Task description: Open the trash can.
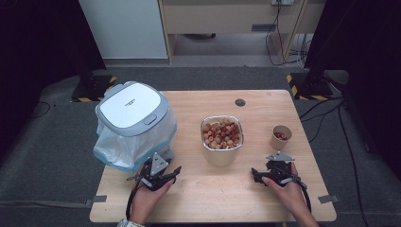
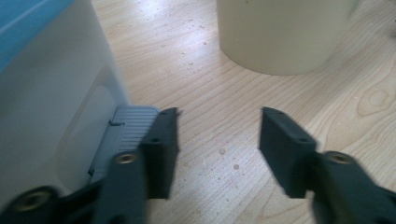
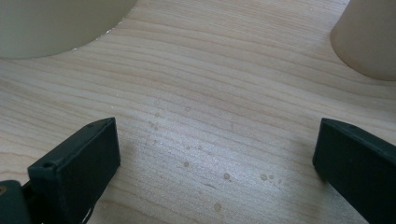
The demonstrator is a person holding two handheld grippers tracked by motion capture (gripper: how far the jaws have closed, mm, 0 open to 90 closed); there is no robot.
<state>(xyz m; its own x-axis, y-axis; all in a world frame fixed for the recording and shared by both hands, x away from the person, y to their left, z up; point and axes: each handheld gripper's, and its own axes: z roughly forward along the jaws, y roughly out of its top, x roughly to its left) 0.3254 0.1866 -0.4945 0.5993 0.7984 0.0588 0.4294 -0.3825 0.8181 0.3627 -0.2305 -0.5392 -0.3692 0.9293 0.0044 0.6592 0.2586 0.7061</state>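
Two grippers rest low on the wooden table [image 1: 265,101], both with jaws spread on nothing. Beside the left gripper [image 1: 156,176] stands the lidded bin [image 1: 132,111] (its lid writing is too small to read). Ahead of the right gripper [image 1: 272,176], between bowl [image 1: 222,135] and paper cup [image 1: 280,136], lies bare wood.

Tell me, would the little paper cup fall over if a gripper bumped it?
Probably yes. The paper cup looks thin and light, holding just a few bits, so a nudge might slide or tip it. Its base seems narrower than its rim, and squeezing hard would likely crumple it.
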